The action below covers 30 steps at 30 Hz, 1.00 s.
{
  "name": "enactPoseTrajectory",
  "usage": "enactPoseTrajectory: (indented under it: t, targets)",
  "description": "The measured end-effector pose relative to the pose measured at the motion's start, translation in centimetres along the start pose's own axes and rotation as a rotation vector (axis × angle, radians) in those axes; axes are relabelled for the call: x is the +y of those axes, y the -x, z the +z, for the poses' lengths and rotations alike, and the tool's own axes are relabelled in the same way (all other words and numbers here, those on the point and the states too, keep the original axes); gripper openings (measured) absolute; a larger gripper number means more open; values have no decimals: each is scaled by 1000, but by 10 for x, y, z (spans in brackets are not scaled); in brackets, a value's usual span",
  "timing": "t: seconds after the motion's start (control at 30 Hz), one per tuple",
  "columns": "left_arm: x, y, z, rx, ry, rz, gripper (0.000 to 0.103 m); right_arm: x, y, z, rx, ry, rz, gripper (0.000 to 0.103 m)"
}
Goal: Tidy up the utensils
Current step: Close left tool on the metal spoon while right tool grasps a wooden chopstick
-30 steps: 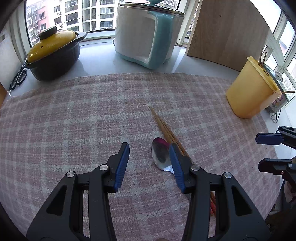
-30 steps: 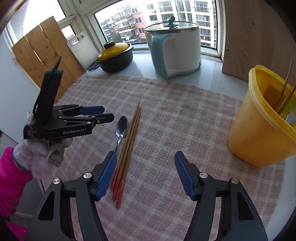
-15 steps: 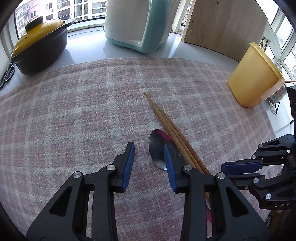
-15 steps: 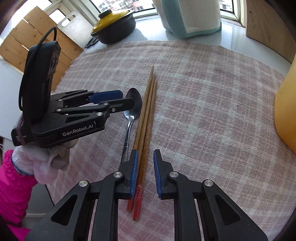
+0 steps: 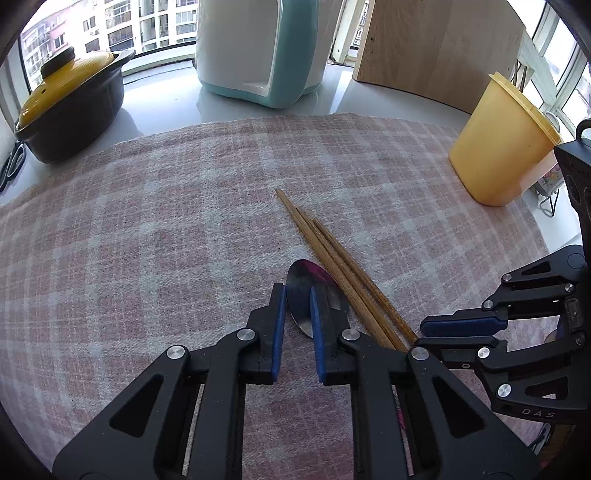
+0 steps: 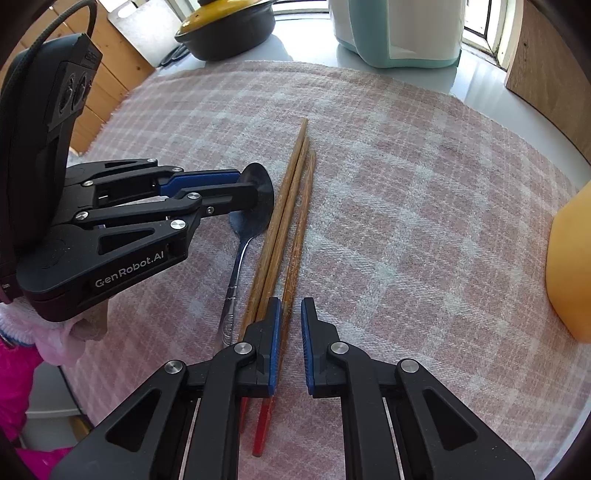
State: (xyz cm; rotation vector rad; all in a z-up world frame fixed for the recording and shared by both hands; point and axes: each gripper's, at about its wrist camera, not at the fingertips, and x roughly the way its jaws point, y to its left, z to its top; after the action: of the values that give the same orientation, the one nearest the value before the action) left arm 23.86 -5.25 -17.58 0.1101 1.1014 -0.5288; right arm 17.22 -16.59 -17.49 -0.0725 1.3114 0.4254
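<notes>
A metal spoon [image 5: 314, 291] [image 6: 245, 225] and three wooden chopsticks [image 5: 328, 254] [image 6: 291, 206] with red ends lie side by side on the pink checked cloth. My left gripper [image 5: 297, 295] [image 6: 255, 190] is low over the spoon's bowl, its jaws narrowed to a small gap around the bowl's left edge. My right gripper [image 6: 290, 308] [image 5: 424, 334] is down at the chopsticks' handle end, its jaws narrowed around the rightmost chopstick with a gap still showing. The yellow utensil holder [image 5: 502, 147] [image 6: 570, 273] stands at the right with sticks in it.
A yellow-lidded black pot [image 5: 70, 107] [image 6: 225, 29] and a white and teal appliance [image 5: 258, 48] [image 6: 399, 29] stand at the back by the window. A wooden board [image 5: 439, 48] leans at the back right. The cloth [image 5: 147, 229] covers the round table.
Both grippers have come down and forward onto the utensils and their jaws have narrowed a lot: the left over the spoon's bowl, the right over the chopsticks' handle end.
</notes>
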Motion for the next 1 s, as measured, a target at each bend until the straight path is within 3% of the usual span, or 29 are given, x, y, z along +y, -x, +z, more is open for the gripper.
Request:
enactPoseTrajectory:
  t: [0.53,0.67,0.8,1.0]
  targets:
    - [3,3,-2,-18,9,-7,6,-3,-10,27,13,16,-83,4]
    - [6,-2,-1,-11,68,-31,19,-3,-15,41,9,18,-97,4]
    - [3,1,-1,-19,56,-40,7,-1,-17,48,13,24,-93,5]
    - [8,16,-6,-43,87,-48,2,-5,-9,41,-22,0,-75,4]
